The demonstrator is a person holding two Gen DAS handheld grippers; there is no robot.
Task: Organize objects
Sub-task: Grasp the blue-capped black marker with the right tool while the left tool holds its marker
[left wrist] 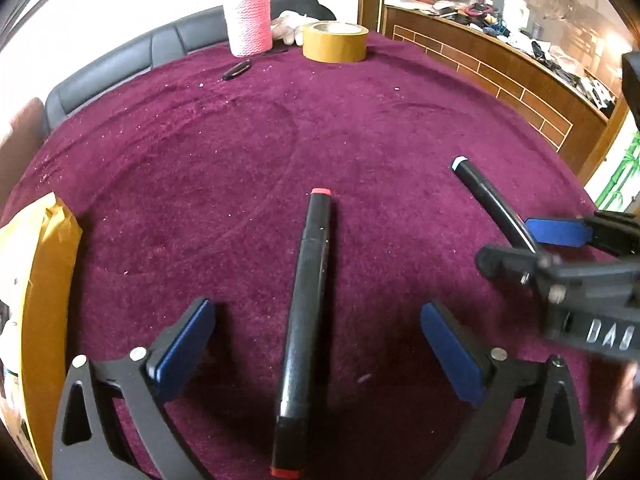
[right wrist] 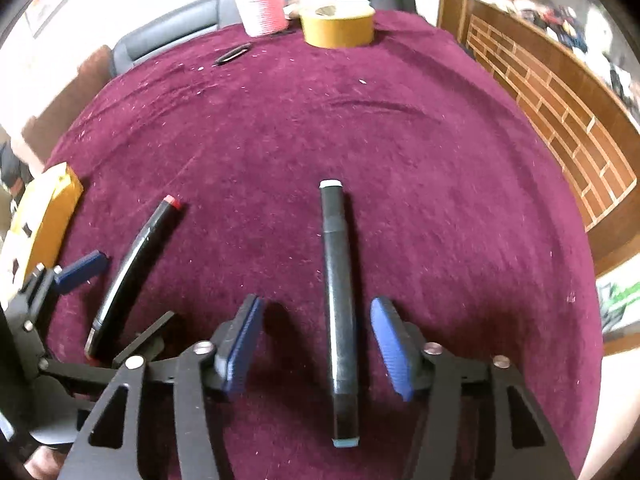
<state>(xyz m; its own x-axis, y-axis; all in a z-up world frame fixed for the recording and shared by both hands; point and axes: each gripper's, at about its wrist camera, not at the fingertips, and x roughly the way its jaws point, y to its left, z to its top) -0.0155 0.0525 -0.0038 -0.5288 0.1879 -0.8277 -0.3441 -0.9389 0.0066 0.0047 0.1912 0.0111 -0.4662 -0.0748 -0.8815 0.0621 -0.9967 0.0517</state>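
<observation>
Two black markers lie on the purple cloth table [left wrist: 240, 140]. The red-capped marker [left wrist: 306, 320] lies between the open jaws of my left gripper [left wrist: 320, 344], untouched by the pads. It also shows at the left of the right wrist view [right wrist: 132, 268]. The marker with pale blue caps [right wrist: 340, 300] lies between the open jaws of my right gripper [right wrist: 320, 344], pads apart from it. In the left wrist view this marker [left wrist: 488, 200] runs under my right gripper [left wrist: 532, 244].
A brown tape roll [left wrist: 335, 41], a pink-wrapped bottle [left wrist: 248, 20] and a small black object [left wrist: 237, 70] sit at the table's far edge. A yellow envelope [left wrist: 44, 280] lies at the left edge. A wooden counter [left wrist: 500, 68] stands to the right.
</observation>
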